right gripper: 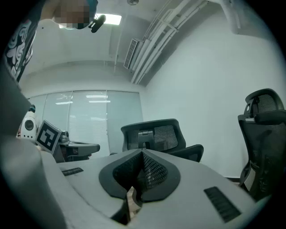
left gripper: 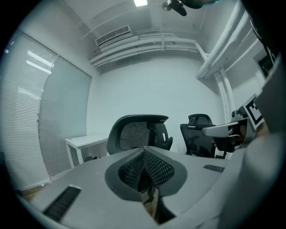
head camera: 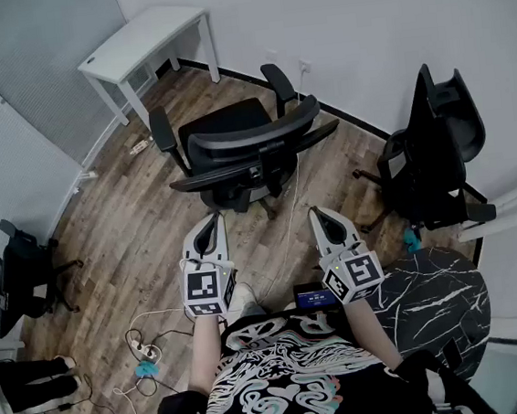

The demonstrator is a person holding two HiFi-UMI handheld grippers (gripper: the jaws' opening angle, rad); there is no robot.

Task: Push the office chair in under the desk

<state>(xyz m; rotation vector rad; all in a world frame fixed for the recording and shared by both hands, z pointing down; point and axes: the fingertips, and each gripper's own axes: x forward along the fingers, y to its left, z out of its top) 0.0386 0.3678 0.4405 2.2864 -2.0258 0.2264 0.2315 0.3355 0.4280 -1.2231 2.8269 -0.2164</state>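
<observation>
Both left tongs (head camera: 215, 221) and right tongs (head camera: 317, 214) pinched together, empty; wood-plank floor (head camera: 132, 226), office chair (head camera: 238, 144), white desk (head camera: 144, 37) beyond.

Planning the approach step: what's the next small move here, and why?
Probably ease both grippers forward onto the backrest of the office chair. The left gripper and right gripper are shut, empty and short of it, and the desk stands beyond the chair, to the left.

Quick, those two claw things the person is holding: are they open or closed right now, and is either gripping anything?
Left gripper: closed, holding nothing.
Right gripper: closed, holding nothing.
</observation>
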